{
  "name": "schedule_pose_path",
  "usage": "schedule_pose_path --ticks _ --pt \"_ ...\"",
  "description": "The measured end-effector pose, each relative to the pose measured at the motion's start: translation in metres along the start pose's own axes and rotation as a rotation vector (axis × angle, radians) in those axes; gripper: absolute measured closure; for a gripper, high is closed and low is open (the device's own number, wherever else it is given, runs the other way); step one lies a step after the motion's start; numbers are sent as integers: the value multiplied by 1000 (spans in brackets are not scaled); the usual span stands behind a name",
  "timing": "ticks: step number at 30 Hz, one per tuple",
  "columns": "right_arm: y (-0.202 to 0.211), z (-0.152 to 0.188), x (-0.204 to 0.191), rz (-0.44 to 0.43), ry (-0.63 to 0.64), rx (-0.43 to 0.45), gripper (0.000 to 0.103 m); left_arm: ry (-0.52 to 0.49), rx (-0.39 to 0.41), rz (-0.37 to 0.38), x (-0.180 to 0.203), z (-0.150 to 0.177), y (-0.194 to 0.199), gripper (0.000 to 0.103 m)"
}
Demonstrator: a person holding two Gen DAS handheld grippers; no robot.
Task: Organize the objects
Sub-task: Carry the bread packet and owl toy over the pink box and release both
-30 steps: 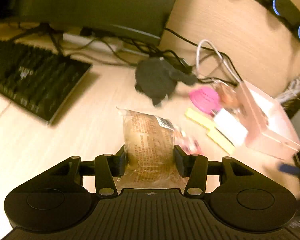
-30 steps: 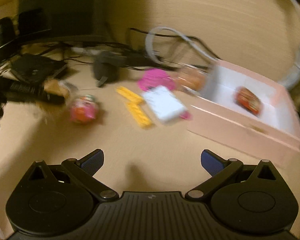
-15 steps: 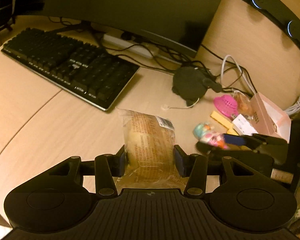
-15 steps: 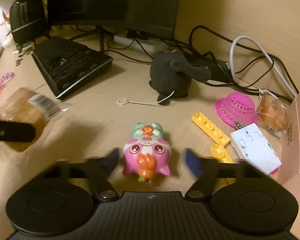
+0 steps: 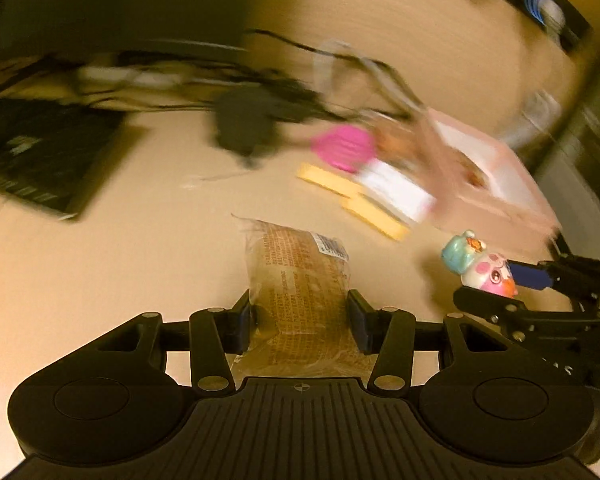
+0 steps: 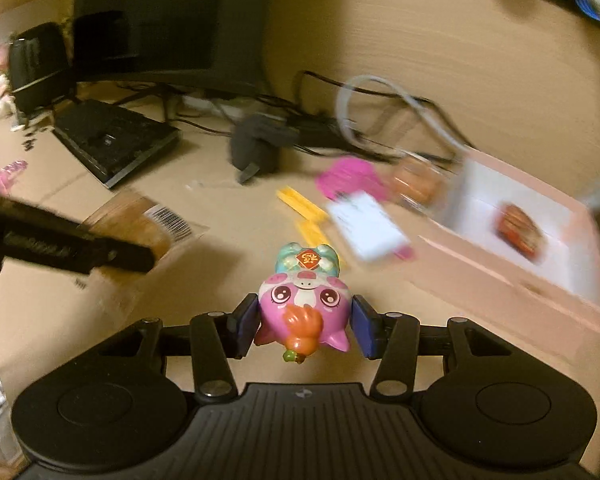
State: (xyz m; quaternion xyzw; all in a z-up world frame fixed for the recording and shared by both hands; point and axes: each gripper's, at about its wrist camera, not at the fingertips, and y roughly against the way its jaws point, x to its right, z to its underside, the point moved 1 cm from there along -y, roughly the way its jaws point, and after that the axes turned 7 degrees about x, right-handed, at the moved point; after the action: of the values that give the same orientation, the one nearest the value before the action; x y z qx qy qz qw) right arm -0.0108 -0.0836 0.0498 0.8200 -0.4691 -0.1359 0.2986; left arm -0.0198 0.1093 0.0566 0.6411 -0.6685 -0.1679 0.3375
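Barcode sticker shows on the crinkly clear-wrapped brown bread packet (image 5: 298, 280), clamped at frame centre by the left gripper (image 5: 299, 322) fingers. Right gripper (image 6: 304, 326) fingers pinch a glossy pink plastic pig toy (image 6: 303, 302) at lower centre, above the beige worktop (image 6: 380, 320).

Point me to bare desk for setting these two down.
Bare wood lies between the black keyboard and the yellow plastic strips, near the wrapped brown bread in the left claw. Crowded: the cluster beside the open pink box, ahead of the pink pig toy.
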Motion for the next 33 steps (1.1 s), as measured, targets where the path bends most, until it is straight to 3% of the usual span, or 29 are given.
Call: schedule_pose_path --ticks 3,6,11,16,17,19,21,23,28,31,33 --pt "26 21 19 64 -19 -25 54 -115 -44 83 37 1 -10 51" --pt "51 36 37 122 -41 -20 54 -179 -30 142 73 -7 -18 51" --pt "82 45 65 191 -118 18 54 -181 82 222 127 -47 -30 51" --pt "96 47 80 224 -169 49 54 -104 204 286 169 -102 -70 50" --pt "95 47 82 226 -179 55 54 -119 228 274 177 -108 -88 48" --pt "90 50 85 234 -192 54 54 -180 184 212 192 -109 -123 51" --pt "89 52 86 245 -199 53 54 -169 139 215 194 -107 -147 51" --pt "88 55 90 244 -214 54 54 -111 164 227 187 -105 -147 51" --pt "81 45 107 264 -226 92 54 -27 266 179 142 -93 -106 51" --pt "71 18 125 295 -221 155 54 -61 287 97 105 -70 -77 51" --pt "61 -9 140 314 -219 224 54 -45 259 38 78 -51 -64 51"
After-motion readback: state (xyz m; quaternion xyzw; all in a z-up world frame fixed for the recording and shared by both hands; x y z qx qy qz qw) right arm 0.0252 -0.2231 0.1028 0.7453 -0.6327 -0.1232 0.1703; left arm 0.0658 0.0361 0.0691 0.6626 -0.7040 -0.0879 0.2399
